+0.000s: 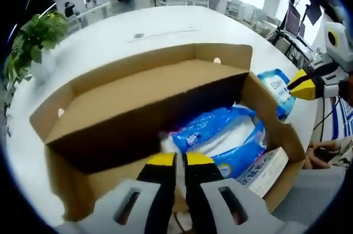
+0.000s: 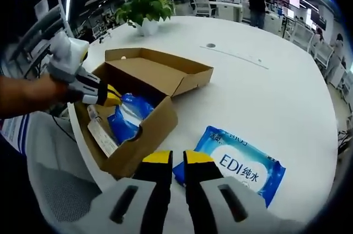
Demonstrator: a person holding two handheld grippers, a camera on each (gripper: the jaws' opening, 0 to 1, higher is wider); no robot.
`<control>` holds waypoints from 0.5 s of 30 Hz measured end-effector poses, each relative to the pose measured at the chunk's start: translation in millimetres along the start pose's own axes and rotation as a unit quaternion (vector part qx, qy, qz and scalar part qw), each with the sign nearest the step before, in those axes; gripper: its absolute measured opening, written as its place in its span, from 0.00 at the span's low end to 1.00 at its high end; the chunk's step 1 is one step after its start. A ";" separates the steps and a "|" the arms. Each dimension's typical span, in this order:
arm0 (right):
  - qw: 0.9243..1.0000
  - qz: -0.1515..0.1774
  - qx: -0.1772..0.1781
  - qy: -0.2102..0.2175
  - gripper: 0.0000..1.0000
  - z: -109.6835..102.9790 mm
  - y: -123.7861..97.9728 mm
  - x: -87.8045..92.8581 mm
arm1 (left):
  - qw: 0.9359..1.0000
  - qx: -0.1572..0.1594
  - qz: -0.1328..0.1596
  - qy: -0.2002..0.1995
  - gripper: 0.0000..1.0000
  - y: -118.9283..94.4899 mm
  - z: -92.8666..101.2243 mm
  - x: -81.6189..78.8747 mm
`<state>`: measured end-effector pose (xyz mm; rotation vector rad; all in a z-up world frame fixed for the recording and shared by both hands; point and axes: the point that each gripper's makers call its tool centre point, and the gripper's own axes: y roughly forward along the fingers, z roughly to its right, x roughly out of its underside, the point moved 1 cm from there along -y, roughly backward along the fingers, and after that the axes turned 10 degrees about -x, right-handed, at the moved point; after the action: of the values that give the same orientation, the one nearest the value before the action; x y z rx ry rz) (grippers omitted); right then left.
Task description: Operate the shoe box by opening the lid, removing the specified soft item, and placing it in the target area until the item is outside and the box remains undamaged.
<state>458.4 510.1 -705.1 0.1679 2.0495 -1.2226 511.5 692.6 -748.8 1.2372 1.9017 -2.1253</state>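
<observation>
The round white table (image 2: 265,52) fills the upper right of my right gripper view, smooth and mostly bare. At centre left sits the brown cardboard shoe box (image 2: 144,134), its lid (image 2: 165,71) flipped back. Inside lies a glossy blue soft pack (image 1: 220,134); another blue wipes pack (image 2: 242,170) lies flat outside the box. My left gripper (image 1: 180,159) reaches into the box, jaws narrow; my right gripper (image 2: 177,158) hovers with its jaws nearly together, holding nothing.

Shoe box (image 2: 144,82): one, lid open
Blue wipe packs: two, one inside (image 2: 130,113), one on table (image 2: 242,169)
Potted plant (image 2: 145,9): one
Grippers: two
</observation>
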 end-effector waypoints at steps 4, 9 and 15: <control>1.000 0.001 -0.001 -0.002 0.07 -2.1 0.5 -1.7 | 1.000 -0.001 -0.003 -0.004 0.00 0.0 -2.3 1.7; 1.000 0.002 -0.005 -0.006 0.07 -7.2 3.6 -6.6 | 1.000 -0.006 -0.003 -0.009 0.01 -2.7 -10.2 5.4; 1.000 0.005 -0.012 -0.014 0.07 -17.8 10.0 -16.2 | 1.000 -0.012 -0.005 -0.017 0.01 -7.2 -21.8 13.9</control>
<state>465.3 533.8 -696.7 0.1488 2.0362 -1.1871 509.7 719.4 -749.3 1.1818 1.9172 -2.1088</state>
